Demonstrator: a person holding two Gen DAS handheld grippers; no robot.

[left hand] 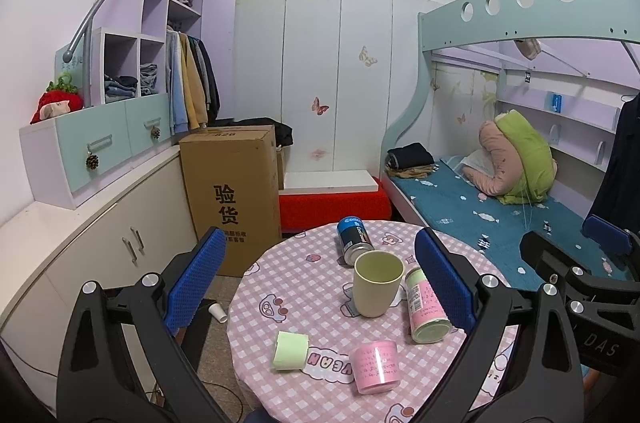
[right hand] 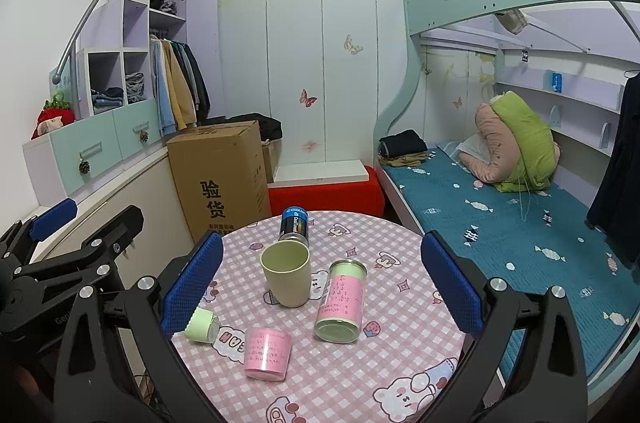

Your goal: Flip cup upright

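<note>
A pale green cup (left hand: 377,283) stands upright, mouth up, near the middle of the round table (left hand: 304,275) with its pink checked cloth; it also shows in the right wrist view (right hand: 286,274). My left gripper (left hand: 320,283) is open and empty, held back from the cup above the table's near side. My right gripper (right hand: 324,283) is open and empty too, its blue pads wide apart, with the cup ahead and slightly left.
A blue can (left hand: 354,240) lies behind the cup. A pink-and-green canister (left hand: 426,305) lies to its right. A pink cup (left hand: 376,367) and a small green cup (left hand: 290,350) lie on their sides in front. A cardboard box (left hand: 230,199) stands left, a bed (left hand: 480,219) right.
</note>
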